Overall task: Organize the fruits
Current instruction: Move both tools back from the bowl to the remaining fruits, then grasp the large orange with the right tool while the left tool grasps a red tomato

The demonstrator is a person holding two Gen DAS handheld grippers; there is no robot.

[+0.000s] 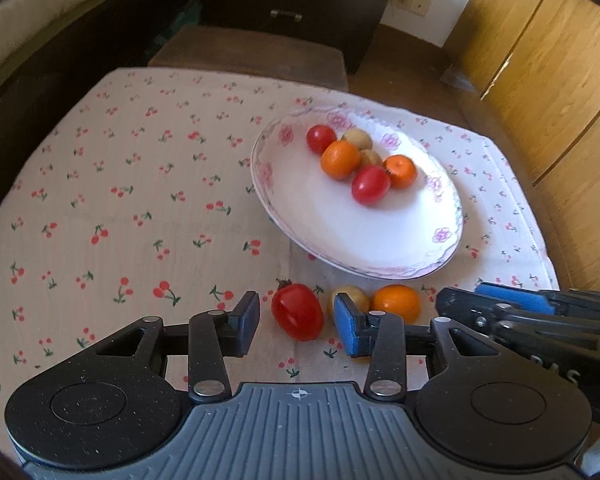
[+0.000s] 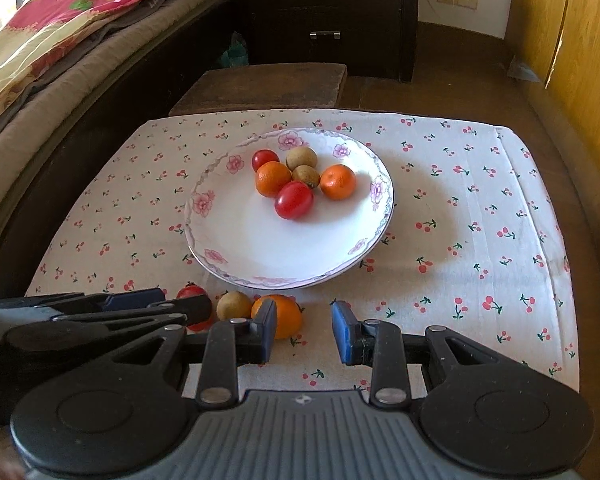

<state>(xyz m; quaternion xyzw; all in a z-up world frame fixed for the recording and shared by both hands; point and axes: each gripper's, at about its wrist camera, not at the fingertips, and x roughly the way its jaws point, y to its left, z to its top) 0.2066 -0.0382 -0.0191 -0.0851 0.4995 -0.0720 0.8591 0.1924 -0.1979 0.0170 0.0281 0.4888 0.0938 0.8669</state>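
Note:
A white flowered plate (image 1: 340, 236) (image 2: 260, 248) holds two tomatoes, two tangerines and two brown longans. In front of it, on the cherry-print cloth, lie a red tomato (image 1: 297, 312) (image 2: 192, 294), a longan (image 1: 356, 298) (image 2: 233, 305) and a tangerine (image 1: 398, 302) (image 2: 288, 314) in a row. My left gripper (image 1: 296, 326) (image 2: 180, 300) straddles the tomato, its pads a little clear of both sides. My right gripper (image 2: 304, 336) (image 1: 466, 296) stands just right of the tangerine, narrowly parted over bare cloth with nothing between its fingers. Its left finger (image 2: 266, 332) partly hides the tangerine.
The cloth (image 2: 460, 240) covers a small table whose edges fall away on all sides. A brown stool (image 2: 260, 88) stands beyond the far edge, with dark drawers (image 2: 324, 8) behind it. A bed (image 2: 60, 48) runs along the left and wooden doors (image 1: 540, 80) along the right.

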